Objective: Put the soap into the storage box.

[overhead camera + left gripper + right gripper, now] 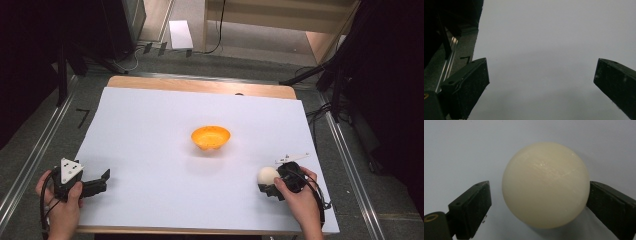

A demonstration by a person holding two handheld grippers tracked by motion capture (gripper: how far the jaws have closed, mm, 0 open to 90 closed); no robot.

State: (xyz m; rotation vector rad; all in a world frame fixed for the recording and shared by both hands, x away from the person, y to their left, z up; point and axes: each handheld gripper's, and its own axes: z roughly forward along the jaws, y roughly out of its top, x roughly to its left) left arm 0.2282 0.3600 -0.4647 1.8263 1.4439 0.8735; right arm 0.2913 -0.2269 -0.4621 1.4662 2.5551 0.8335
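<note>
- Objects on the white-sheeted desk (150, 125): one orange bowl (210, 137) at centre, one cream ball (268, 175) near the front right edge.
- Grippers: two, one per hand.
- Left gripper (102, 181): front left, jaws wide apart and empty over bare sheet.
- Right gripper (539, 202): jaws open around the ball; right jaw appears to touch it, left jaw stands just clear.
- Ball's underside hidden.

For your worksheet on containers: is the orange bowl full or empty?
Empty. The high view shows nothing inside the orange plastic bowl; the cream ball sits apart, between the right gripper's jaws.
</note>
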